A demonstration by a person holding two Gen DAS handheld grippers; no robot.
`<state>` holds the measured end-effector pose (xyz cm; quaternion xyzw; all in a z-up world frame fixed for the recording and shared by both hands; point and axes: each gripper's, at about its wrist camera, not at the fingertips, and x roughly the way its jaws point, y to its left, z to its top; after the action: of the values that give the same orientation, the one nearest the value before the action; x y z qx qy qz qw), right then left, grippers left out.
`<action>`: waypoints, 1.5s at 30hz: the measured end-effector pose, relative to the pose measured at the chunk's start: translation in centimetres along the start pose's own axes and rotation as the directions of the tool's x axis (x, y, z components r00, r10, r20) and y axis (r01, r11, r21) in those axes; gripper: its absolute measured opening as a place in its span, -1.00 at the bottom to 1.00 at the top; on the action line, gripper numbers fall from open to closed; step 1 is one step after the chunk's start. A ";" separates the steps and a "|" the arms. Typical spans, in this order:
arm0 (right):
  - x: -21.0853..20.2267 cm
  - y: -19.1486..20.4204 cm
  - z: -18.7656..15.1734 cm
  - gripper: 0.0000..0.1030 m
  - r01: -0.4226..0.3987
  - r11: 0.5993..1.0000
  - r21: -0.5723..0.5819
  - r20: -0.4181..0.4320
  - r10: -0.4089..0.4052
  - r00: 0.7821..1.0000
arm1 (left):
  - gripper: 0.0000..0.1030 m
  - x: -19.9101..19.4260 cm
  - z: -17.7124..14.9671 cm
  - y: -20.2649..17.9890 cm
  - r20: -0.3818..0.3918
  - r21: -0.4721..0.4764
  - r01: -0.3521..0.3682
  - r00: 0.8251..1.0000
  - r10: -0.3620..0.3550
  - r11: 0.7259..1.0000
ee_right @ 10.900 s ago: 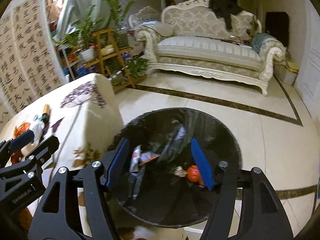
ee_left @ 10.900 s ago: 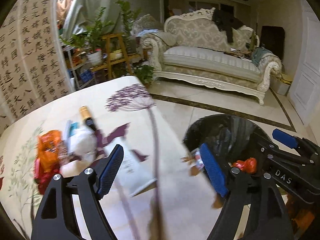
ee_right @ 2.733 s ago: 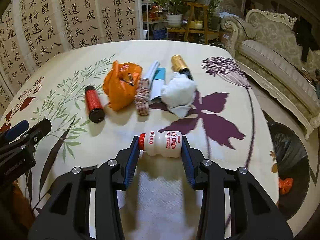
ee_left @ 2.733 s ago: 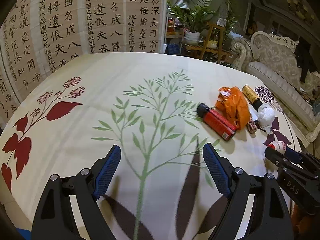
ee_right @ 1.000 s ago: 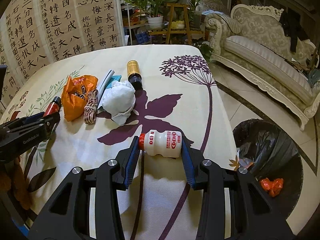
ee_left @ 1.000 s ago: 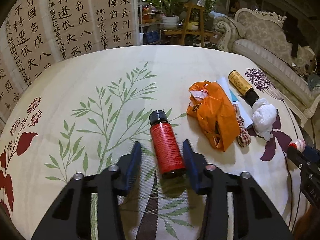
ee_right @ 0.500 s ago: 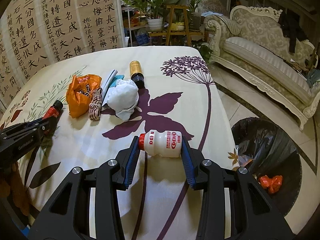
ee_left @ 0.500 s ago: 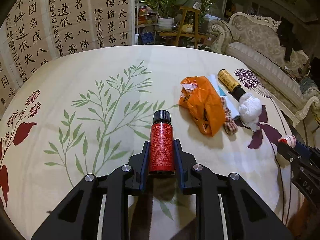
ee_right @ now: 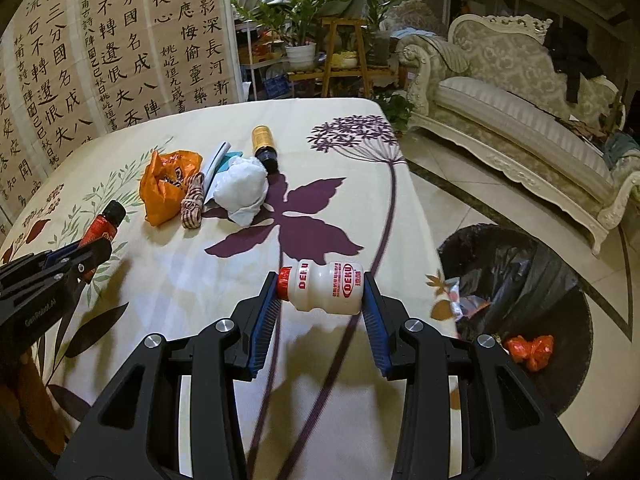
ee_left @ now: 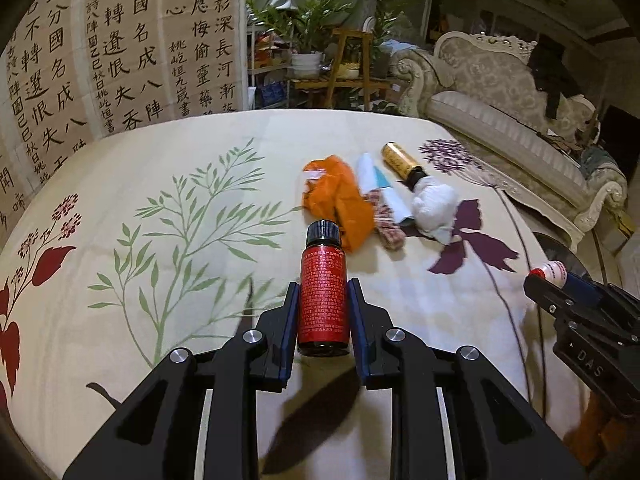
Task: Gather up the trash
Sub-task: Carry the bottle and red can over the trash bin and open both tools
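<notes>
Warm, dim indoor light falls from above. The left gripper [ee_left: 323, 312] throws a dark, soft-edged shadow toward the camera on the flowered surface [ee_left: 192, 168]. Both fisheye views bend straight lines and blacken at the corners. The calligraphy screen [ee_right: 120, 48] stays sharp; the floor stripe [ee_right: 452, 190] looks faintly smeared.

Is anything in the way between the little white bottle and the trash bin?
Nothing visible is. The right gripper holds the white bottle above the table's edge, and the trash bin sits open on the floor just to the right. The other trash lies farther back on the table.
</notes>
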<state>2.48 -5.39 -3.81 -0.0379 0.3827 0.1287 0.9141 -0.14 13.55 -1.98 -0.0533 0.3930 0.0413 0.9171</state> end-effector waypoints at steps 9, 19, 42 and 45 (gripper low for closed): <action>-2.1 -2.9 -0.6 -0.23 0.049 0.997 0.059 0.037 -0.051 0.998 | -0.52 -1.5 0.0 -3.2 0.051 0.055 0.036 0.998 -0.039 0.998; -4.3 -7.7 -1.6 -0.23 0.137 0.978 0.155 0.068 -0.148 0.987 | -0.52 -2.2 0.0 -8.4 0.095 0.121 0.116 0.987 -0.128 0.986; -4.2 -16.8 -3.9 -0.23 0.277 0.912 0.302 0.057 -0.308 0.950 | -0.52 0.4 -0.3 -20.1 0.070 0.277 0.240 0.961 -0.268 0.931; -3.8 -17.5 -3.9 -0.23 0.279 0.908 0.313 0.057 -0.311 0.949 | -0.52 1.0 -0.3 -21.2 0.060 0.292 0.237 0.962 -0.265 0.926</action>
<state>1.87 -23.71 -4.40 0.0508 0.3388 -0.0691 0.9369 2.83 -7.51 -1.49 0.0302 0.3391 -0.1305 0.9311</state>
